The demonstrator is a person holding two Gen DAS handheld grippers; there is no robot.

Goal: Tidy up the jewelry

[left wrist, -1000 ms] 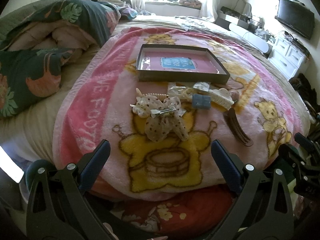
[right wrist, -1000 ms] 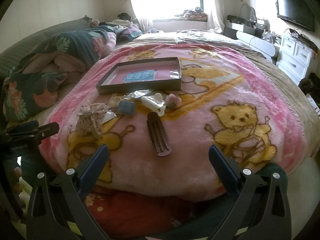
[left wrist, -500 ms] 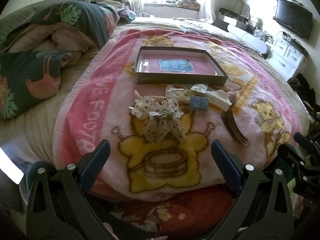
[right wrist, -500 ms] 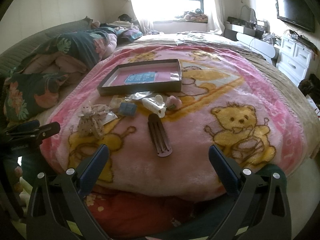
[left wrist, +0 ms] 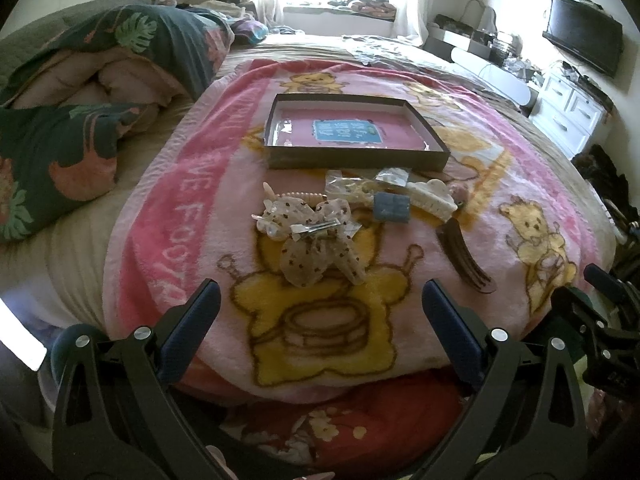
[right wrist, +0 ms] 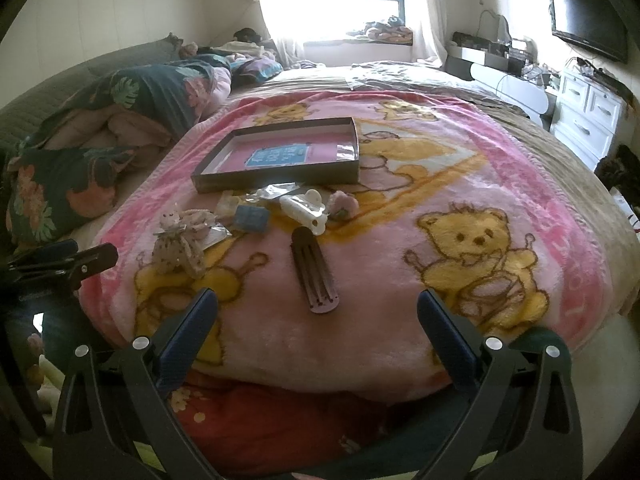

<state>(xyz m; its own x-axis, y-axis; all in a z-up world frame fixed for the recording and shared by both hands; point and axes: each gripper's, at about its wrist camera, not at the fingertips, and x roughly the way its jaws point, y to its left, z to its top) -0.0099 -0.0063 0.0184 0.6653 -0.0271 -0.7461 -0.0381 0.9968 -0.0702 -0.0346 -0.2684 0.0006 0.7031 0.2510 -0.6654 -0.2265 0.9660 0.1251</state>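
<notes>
A shallow dark box [left wrist: 356, 160] [right wrist: 280, 180] with a pink floor lies on the pink bear blanket. In front of it lie hair pieces: a dotted bow clip [left wrist: 316, 240] [right wrist: 180, 242], a blue square [left wrist: 392, 208] [right wrist: 250, 219], a white claw clip [left wrist: 430, 198] [right wrist: 304, 210], clear packets [left wrist: 360, 186] and a brown comb clip [left wrist: 464, 258] [right wrist: 314, 270]. My left gripper [left wrist: 320, 312] is open and empty, just short of the bow. My right gripper [right wrist: 318, 322] is open and empty, just short of the comb clip.
A folded floral quilt [left wrist: 80, 120] lies at the left of the bed. White drawers [right wrist: 588, 116] and a wall TV [right wrist: 586, 34] stand at the right. The blanket's front edge [left wrist: 320, 384] drops off near both grippers.
Both grippers have crept slightly forward toward the hair pieces. Nothing on the blanket has moved.
</notes>
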